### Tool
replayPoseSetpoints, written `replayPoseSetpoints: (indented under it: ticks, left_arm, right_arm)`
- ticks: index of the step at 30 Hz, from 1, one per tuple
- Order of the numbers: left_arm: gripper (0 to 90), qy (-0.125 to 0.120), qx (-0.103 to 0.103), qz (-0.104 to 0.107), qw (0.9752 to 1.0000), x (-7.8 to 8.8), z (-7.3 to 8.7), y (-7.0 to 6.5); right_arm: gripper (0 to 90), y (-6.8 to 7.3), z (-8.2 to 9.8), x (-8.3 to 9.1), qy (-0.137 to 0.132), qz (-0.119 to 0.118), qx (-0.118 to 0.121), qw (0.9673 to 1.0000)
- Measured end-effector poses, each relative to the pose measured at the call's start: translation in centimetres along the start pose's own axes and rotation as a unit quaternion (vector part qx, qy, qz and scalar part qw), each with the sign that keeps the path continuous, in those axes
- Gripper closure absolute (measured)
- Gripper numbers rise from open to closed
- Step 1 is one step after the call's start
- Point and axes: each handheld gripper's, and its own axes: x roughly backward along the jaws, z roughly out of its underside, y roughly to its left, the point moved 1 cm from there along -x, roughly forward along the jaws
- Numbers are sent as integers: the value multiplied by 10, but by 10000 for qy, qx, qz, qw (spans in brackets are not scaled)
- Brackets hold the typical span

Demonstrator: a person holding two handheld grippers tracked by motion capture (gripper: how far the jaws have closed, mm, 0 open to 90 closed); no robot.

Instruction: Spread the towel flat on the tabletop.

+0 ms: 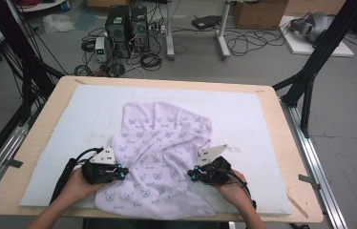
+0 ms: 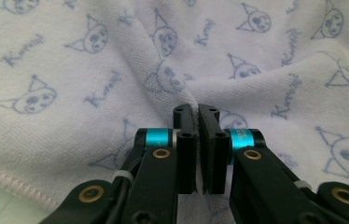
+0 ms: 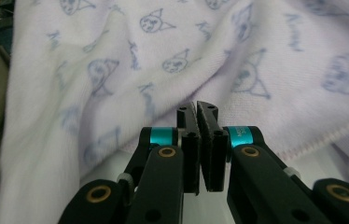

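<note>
Lying crumpled on the white mat (image 1: 262,119) in the middle of the table (image 1: 38,138) is a pale purple towel (image 1: 167,143) with little cat faces. The left gripper (image 1: 120,172) has its jaws pinched together on a fold at the towel's left side. The right gripper (image 1: 193,174) has its jaws pinched together on the towel near its right edge.

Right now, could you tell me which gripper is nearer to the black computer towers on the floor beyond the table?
Left. The left gripper sits almost straight below the computer towers in the high view; the right gripper sits further off to the side.
</note>
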Motion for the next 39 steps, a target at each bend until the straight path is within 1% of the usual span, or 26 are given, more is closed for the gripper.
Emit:
replayPoseSetpoints:
  ticks: [2, 5, 6, 9, 12, 13, 14, 16, 17, 18, 19, 20, 22, 23, 24, 25, 26, 28, 29, 30, 33, 34, 36, 37, 38, 39]
  left_arm:
    - [820, -17, -21, 5, 10000, 2, -1, 0]
    - [734, -178, 20, 35, 9998, 8, -4, 0]
    - [699, -206, -6, 34, 9998, 10, -5, 0]
    - [626, -257, -9, -60, 9997, 17, -7, 0]
    - [563, -243, 93, -195, 9995, 19, -5, 5]
    - [536, -219, 172, -279, 9992, 18, -3, 6]
    - [516, -163, 196, -289, 9993, 17, -2, 8]
    - [512, -61, 231, -234, 9994, 12, 2, 10]
    - [516, 15, 252, -222, 9994, 8, 3, 9]
    - [555, 61, 218, -179, 9996, 5, 4, 8]
    - [593, 46, 89, -232, 9997, 2, 5, 6]
    - [619, -11, 79, -223, 9997, 2, 5, 5]
    - [774, 27, 44, -106, 9999, 1, 3, 5]
    - [815, 36, 39, -66, 10000, 0, 2, 5]
    - [852, 58, -15, -34, 10000, -1, 1, 5]
    - [868, 79, 7, 15, 10000, -1, 0, 6]
    - [876, 108, -12, 34, 9999, -1, -1, 7]
    - [882, 91, -22, -126, 9999, -1, -3, 10]
    - [883, 41, 37, -223, 9997, 0, -5, 12]
    - [883, -5, 75, -310, 9995, 1, -7, 15]
    - [884, -238, 216, -598, 9977, 4, -20, 26]
    - [884, -361, 269, -732, 9963, 6, -27, 31]
    - [884, -562, 360, -920, 9935, 8, -38, 38]
    - [884, -712, 426, -1083, 9907, 9, -44, 43]
    - [884, -767, 495, -1223, 9883, 8, -48, 48]
    - [884, -776, 510, -1316, 9869, 6, -51, 53]
  right_arm:
    - [883, 2, 10, 16, -46, 99, -75, 9999]
    - [883, 3, 26, 36, -33, 268, -237, 9994]
    - [883, 2, 31, 43, -36, 312, -303, 9990]
    - [882, 0, 44, 59, -32, 459, -441, 9980]
    - [867, 0, 46, 64, 15, 563, -445, 9974]
    - [818, 1, 44, 63, -65, 588, -452, 9972]
    - [756, 1, 41, 62, -201, 638, -477, 9966]
    - [617, 2, 36, 58, -368, 551, -500, 9966]
    - [582, 2, 33, 51, -379, 507, -463, 9969]
    - [538, 3, 30, 45, -279, 482, -425, 9975]
    - [515, 3, 28, 40, -214, 510, -383, 9977]
    - [511, 2, 27, 32, -99, 526, -345, 9980]
    - [529, -1, 26, 19, 33, 406, -379, 9985]
    - [549, -4, 27, 11, 147, 323, -374, 9987]
    - [620, -5, 28, 9, 70, 305, -379, 9988]
    - [701, -9, 28, 9, 13, 256, -438, 9987]
    - [835, -13, 27, 11, 48, 105, -471, 9988]
    - [855, -14, 25, 10, 129, 23, -411, 9991]
    - [857, -14, 22, 11, 188, 84, -320, 9993]
    - [858, -14, 18, 14, 154, 155, -228, 9995]
    - [860, -20, 6, 26, -143, 439, -225, 9987]
    - [860, -23, 2, 31, -229, 575, -233, 9978]
    - [860, -34, -8, 41, -336, 957, -246, 9945]
    - [860, -38, -11, 44, -359, 1052, -261, 9935]
    - [860, -46, -14, 47, -366, 1200, -313, 9916]
    - [859, -53, -16, 48, -373, 1298, -382, 9901]
